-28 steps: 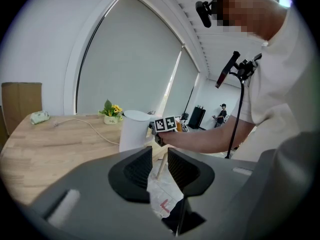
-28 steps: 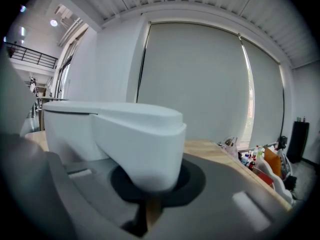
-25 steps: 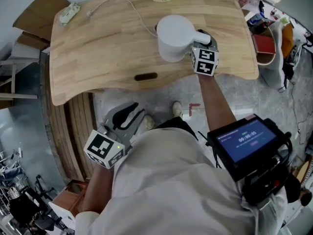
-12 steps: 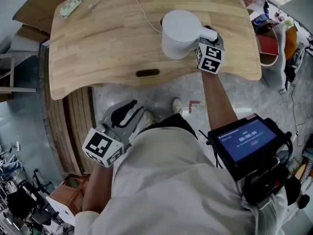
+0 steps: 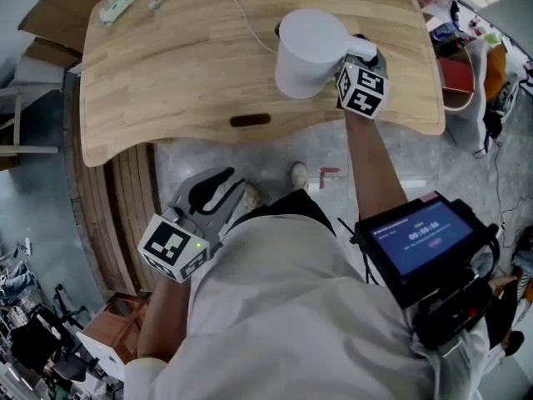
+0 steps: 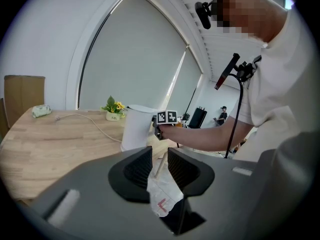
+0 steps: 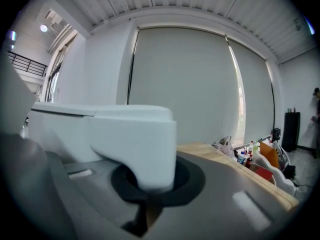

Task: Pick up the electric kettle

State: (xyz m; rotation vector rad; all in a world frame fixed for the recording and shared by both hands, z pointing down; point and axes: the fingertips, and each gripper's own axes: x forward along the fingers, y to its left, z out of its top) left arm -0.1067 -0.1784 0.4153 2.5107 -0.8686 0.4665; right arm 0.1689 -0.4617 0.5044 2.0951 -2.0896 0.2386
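You are at the gripping step. Your right tool [image 5: 361, 57] is closed firmly on the handle [image 7: 135, 144] of the white kettle [image 5: 306, 47]; in the right gripper view the handle fills the space between the two jaws. The body of the kettle stands directly in front of this tool, on the wooden surface [image 5: 166, 82]. I cannot tell if its bottom has left the surface yet.

Your left tool [image 6: 160, 166] hangs low, on your side of the surface and below its edge. Its jaws stand a little apart and hold nothing; only the floor shows through the gap.

The next move, in my judgement, is a straight lift. Keep the grip tight, because the weight of the body sits beyond the jaws and will try to tip the kettle forward. Watch also the white cable [image 5: 237, 19], which runs away from the far side of the kettle.

As for writing: the screen [image 5: 420, 236] at your waist shows digits like a timer, but they are too blurred to read. The small print on the flower pot [image 6: 114, 116] is also too small. No brand is visible on the kettle.
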